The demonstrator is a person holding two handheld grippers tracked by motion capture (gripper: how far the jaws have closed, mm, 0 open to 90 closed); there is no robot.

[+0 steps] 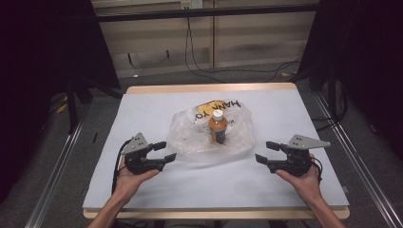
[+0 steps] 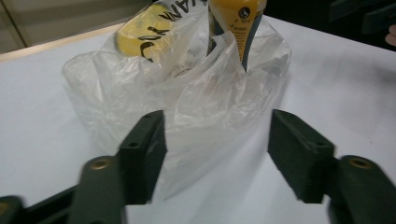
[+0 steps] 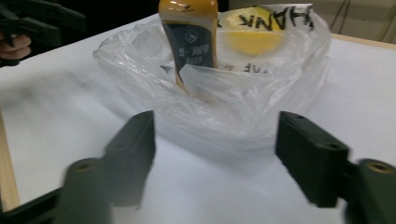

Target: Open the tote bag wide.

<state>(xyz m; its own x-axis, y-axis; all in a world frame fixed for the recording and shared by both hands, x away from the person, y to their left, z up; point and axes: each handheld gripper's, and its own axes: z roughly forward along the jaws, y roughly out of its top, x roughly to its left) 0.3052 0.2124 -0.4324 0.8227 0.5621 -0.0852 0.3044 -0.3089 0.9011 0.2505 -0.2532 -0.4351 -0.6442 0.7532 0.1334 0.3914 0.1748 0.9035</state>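
A clear plastic bag (image 1: 190, 133) with a yellow patch and black letters lies crumpled in the middle of the white table (image 1: 142, 109). An orange bottle (image 1: 218, 127) with a white cap and dark label stands upright inside it. My left gripper (image 1: 167, 150) is open just left of the bag, its jaws close to the bag's edge (image 2: 210, 121). My right gripper (image 1: 263, 152) is open a short way right of the bag (image 3: 261, 98), apart from it. The bottle (image 3: 189, 37) rises behind the crumpled film. The bottle (image 2: 238, 23) also stands at the top of the left gripper view.
The table's wooden rim (image 1: 209, 88) runs along the far edge. Metal rails (image 1: 52, 175) flank the table on both sides. Cables (image 1: 204, 71) lie on the floor beyond the table. Bare table surface lies in front of the bag.
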